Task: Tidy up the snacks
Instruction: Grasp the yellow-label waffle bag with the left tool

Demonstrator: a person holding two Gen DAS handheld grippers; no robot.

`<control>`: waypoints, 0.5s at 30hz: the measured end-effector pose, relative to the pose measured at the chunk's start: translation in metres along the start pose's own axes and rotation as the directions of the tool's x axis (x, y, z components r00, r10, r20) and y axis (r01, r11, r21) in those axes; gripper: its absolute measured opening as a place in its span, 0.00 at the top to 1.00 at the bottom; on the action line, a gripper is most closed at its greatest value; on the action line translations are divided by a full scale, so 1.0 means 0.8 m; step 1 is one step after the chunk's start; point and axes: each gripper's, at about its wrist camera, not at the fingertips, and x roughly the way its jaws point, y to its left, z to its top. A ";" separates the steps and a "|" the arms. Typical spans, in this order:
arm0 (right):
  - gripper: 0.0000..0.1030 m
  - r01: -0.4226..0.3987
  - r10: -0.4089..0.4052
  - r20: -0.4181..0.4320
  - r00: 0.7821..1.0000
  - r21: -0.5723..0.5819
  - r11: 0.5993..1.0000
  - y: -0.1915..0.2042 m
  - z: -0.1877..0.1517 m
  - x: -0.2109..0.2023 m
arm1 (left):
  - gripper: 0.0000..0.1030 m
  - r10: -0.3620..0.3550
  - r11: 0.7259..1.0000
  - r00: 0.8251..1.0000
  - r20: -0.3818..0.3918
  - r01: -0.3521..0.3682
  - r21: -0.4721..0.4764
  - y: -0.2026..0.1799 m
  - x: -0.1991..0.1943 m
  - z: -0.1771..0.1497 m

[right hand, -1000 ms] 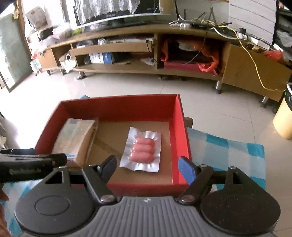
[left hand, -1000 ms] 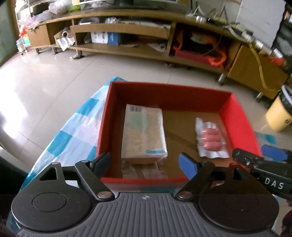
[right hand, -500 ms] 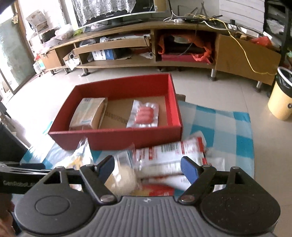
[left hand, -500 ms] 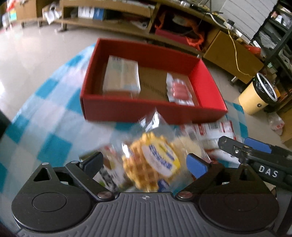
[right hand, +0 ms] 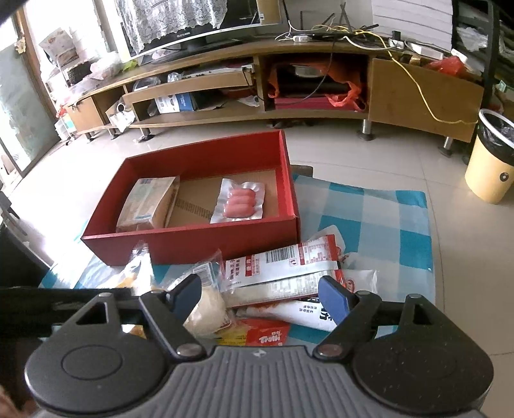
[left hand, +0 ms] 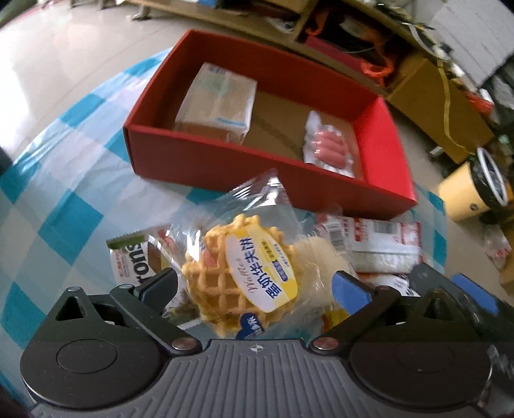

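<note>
Pale glossy floor tiles (right hand: 369, 160), daylight glare toward left. Long wooden TV console (right hand: 289, 80) along far wall, open shelves cluttered. TV (right hand: 192, 22) atop console, lace cloth draped over screen. Yellow cable (right hand: 420, 96) trailing down console's right door. Yellow bin (right hand: 491, 160) right of console. Glass door (right hand: 19, 112) left of console.

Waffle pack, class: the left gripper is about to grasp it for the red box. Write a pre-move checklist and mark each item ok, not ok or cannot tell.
1. Left gripper open: ok.
2. Waffle pack lies between its fingers: ok.
3. Fingers clear of the neighbouring green packet: cannot tell.
4. Red box has bare floor between the carton and the sausage pack: ok.
5. Right gripper open, holding nothing: ok.
</note>
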 end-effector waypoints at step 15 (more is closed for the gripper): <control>0.22 -0.030 0.029 -0.030 0.999 -0.046 0.998 0.010 0.000 0.005 | 0.18 0.068 0.991 0.997 0.029 -0.071 0.117 0.019 -0.020 -0.013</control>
